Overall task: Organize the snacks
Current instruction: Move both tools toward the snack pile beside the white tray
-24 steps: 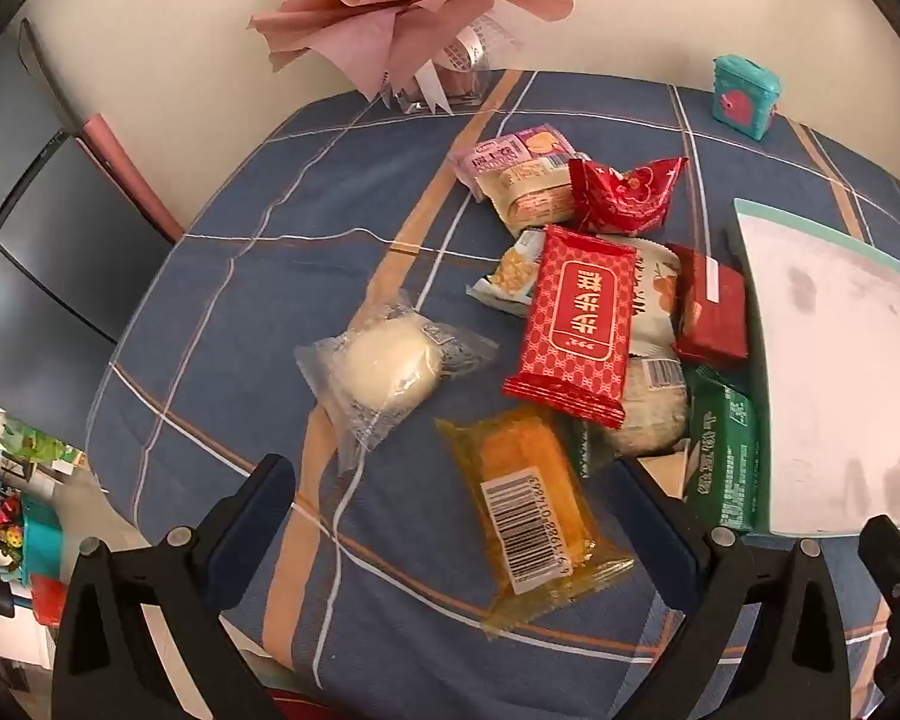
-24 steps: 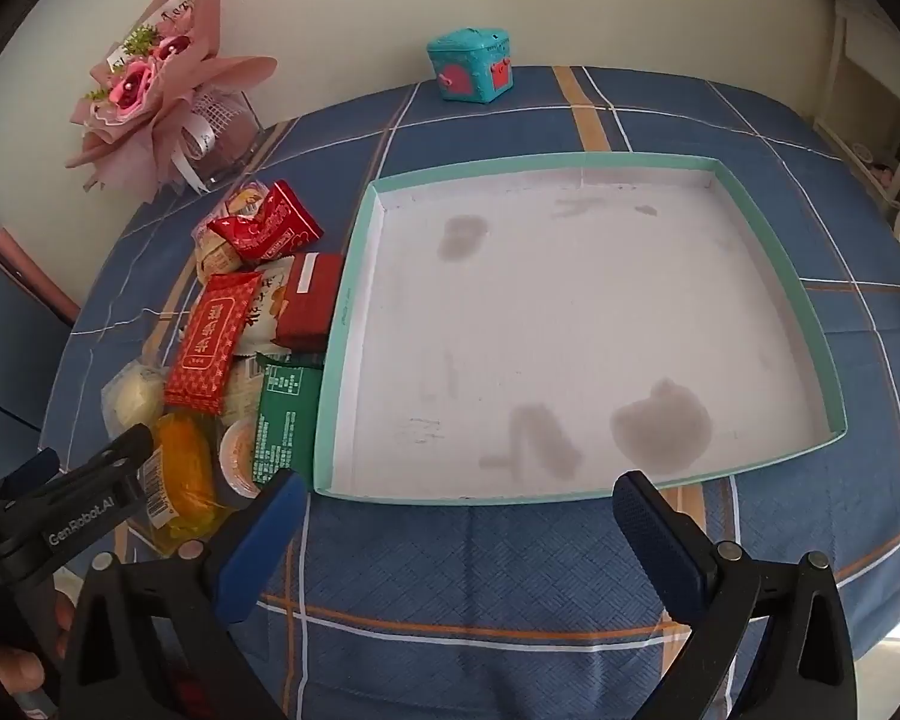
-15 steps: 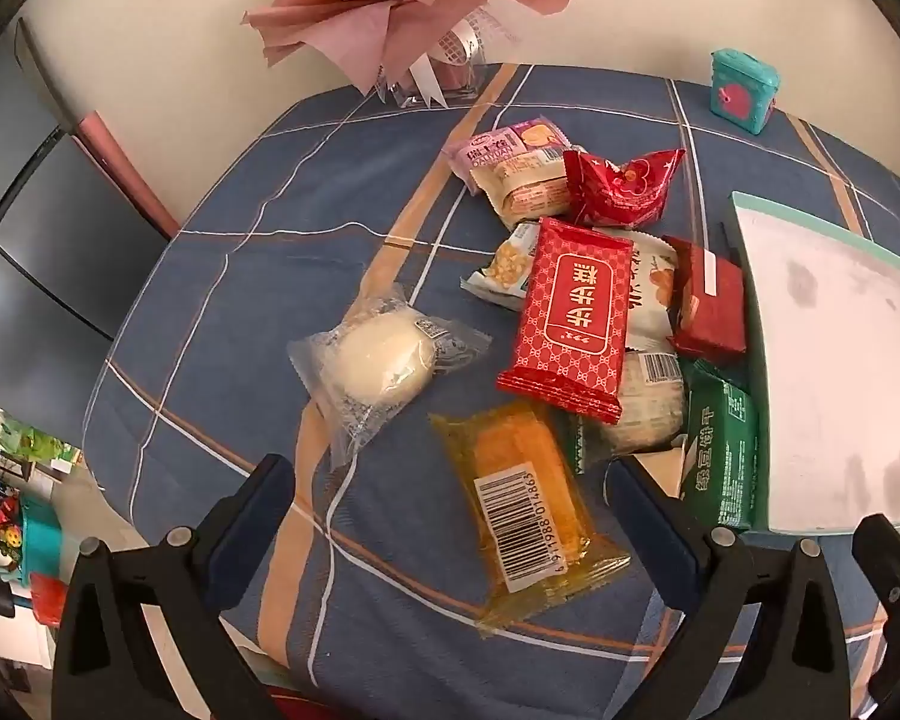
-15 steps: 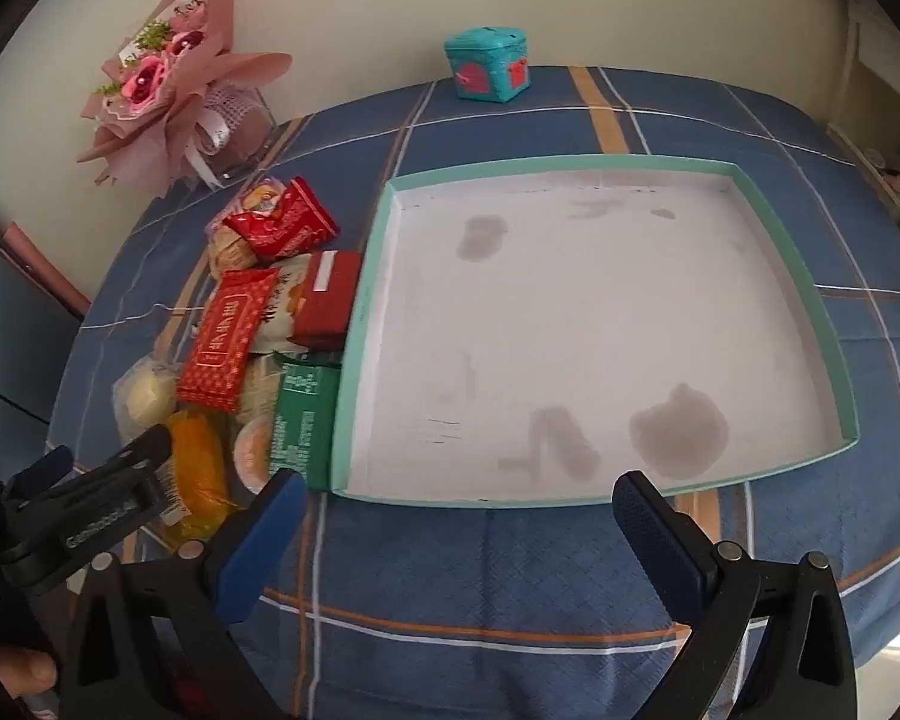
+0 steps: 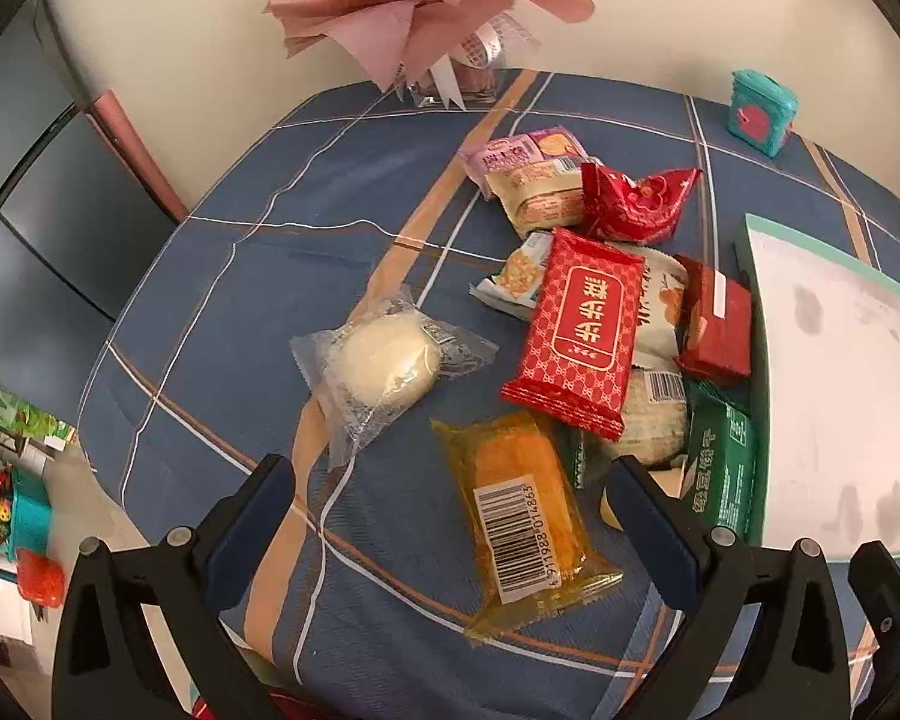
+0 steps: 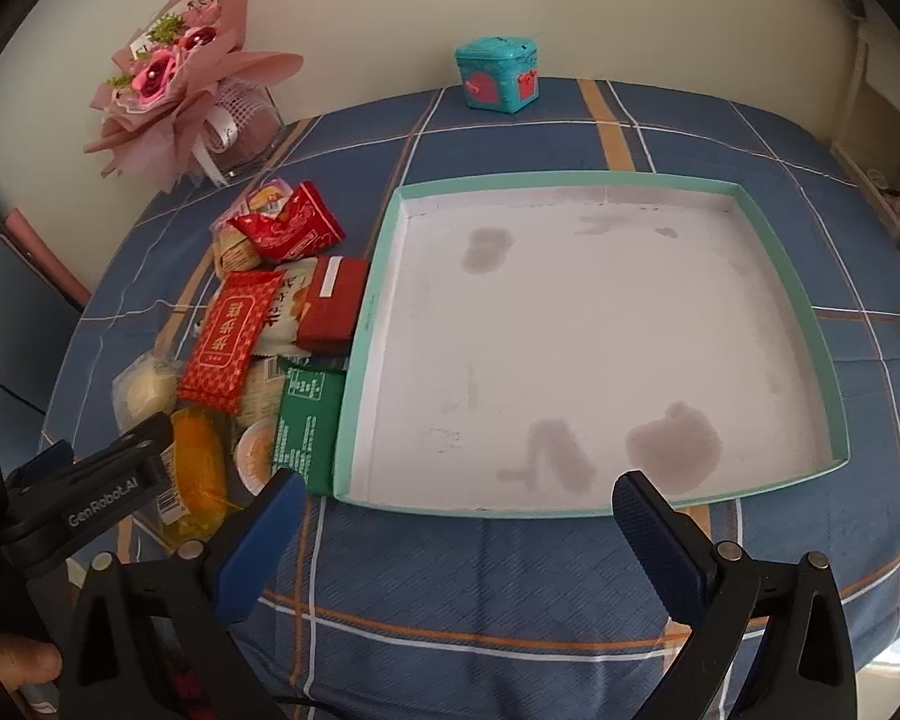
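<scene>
Several wrapped snacks lie in a heap on the blue plaid tablecloth, left of a teal-rimmed white tray [image 6: 360, 348] that holds nothing. Nearest my left gripper [image 5: 450, 468] is an orange cake [image 5: 522, 510] in a clear wrapper, lying between and just beyond the open fingers. A white bun [image 5: 387, 369] lies to its left, and a red packet [image 5: 582, 330], green packet [image 5: 723, 468] and dark red box [image 5: 717, 324] lie beyond. My right gripper [image 6: 459, 483] hovers open over the tray's near rim. One left finger [image 6: 108, 486] shows above the orange cake [image 6: 195, 468].
A pink bouquet [image 5: 426, 6] in a glass vase stands at the table's far left, and a small teal box [image 6: 498, 78] stands at the far edge. The round table's rim drops off close on the left and front. A dark cabinet [image 5: 24, 192] stands to the left.
Both views have shifted only slightly: the tray sits a little further right in the right wrist view. Nothing on the table has moved and both grippers stay open.
</scene>
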A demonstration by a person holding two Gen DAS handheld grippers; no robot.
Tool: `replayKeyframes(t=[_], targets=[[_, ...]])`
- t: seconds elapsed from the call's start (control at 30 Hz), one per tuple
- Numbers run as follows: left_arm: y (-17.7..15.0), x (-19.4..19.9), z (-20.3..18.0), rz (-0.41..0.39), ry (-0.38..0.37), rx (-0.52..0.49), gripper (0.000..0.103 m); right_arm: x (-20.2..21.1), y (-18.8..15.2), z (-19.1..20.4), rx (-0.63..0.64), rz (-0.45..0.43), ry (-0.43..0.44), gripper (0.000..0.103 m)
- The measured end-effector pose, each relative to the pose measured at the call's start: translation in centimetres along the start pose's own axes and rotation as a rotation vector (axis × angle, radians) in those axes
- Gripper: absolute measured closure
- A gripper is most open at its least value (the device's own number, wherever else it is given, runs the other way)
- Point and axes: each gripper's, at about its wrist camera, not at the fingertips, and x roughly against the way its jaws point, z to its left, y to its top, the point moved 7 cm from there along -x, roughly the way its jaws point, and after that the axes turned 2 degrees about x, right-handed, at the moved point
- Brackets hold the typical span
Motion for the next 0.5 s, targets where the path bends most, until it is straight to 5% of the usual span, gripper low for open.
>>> replayKeyframes(t=[0.5], targets=[[0.21,0.09,-0.06,-0.018,0.003,0.028,0.000,0.72,0.71,0.47,0.011,-0.018,0.005,0.000]])
